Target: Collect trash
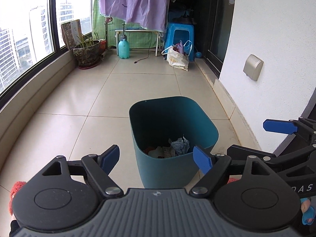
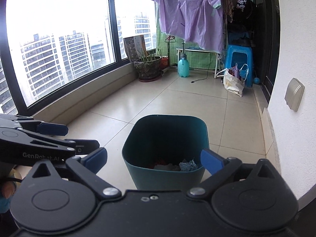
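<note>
A teal trash bin (image 1: 177, 169) stands on the tiled floor right in front of both grippers; it also shows in the right wrist view (image 2: 167, 177). Crumpled paper and wrappers (image 1: 173, 148) lie in its bottom, also seen in the right wrist view (image 2: 183, 165). My left gripper (image 1: 157, 158) is open and empty, just before the bin's near rim. My right gripper (image 2: 156, 159) is open and empty, also at the near rim. The right gripper's blue finger (image 1: 280, 126) shows at the right of the left wrist view; the left gripper's finger (image 2: 53, 128) shows at the left of the right wrist view.
A balcony with a window ledge (image 2: 83, 102) on the left and a white wall (image 1: 266, 39) on the right. At the far end stand a plant pot (image 1: 86, 54), a teal sprayer bottle (image 1: 123, 48), a blue stool (image 1: 180, 37), a white bag (image 1: 176, 58) and hanging laundry (image 1: 134, 2).
</note>
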`<state>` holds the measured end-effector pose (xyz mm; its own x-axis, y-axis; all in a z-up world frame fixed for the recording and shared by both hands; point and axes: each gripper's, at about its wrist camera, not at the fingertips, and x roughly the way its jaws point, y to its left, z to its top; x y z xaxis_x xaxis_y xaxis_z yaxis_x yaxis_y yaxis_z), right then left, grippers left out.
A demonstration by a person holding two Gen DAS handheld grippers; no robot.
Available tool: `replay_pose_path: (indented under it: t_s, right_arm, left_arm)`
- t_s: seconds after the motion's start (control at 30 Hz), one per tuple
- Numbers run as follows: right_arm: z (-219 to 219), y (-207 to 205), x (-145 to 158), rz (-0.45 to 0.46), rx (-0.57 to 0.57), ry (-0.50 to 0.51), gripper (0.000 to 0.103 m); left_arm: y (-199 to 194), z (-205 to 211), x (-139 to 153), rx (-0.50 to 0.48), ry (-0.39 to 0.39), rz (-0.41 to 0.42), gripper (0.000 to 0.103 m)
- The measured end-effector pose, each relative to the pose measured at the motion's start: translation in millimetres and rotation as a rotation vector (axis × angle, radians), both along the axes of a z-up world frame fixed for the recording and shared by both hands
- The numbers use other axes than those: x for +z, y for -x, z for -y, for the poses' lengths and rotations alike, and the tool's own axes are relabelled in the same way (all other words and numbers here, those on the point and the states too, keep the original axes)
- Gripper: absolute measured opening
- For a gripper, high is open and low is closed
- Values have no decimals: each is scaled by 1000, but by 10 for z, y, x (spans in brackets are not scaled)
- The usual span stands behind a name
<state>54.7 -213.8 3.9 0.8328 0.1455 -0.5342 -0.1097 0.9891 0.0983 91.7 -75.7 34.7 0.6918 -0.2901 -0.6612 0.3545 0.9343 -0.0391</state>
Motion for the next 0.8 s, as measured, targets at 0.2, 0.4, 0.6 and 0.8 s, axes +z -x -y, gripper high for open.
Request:
replay_pose_path:
  t_s: [0.2,0.4,0.6,0.8]
  right_arm:
    - [-28,-50,-33,-1,12,10,103]
    - [-28,-80,-43,-2,-1,-7,103]
    - [-41,-75,-58,-4,4,-12,103]
    - [-30,-50,-67,-4,-1,-14,103]
  left_arm:
    - [41,-63,-54,31,-15,8,82]
    - [4,-84,-40,37,-5,13,82]
    - [-43,-69,-51,41,-6,2,82]
    - [-90,-89,-59,56,0,2,82]
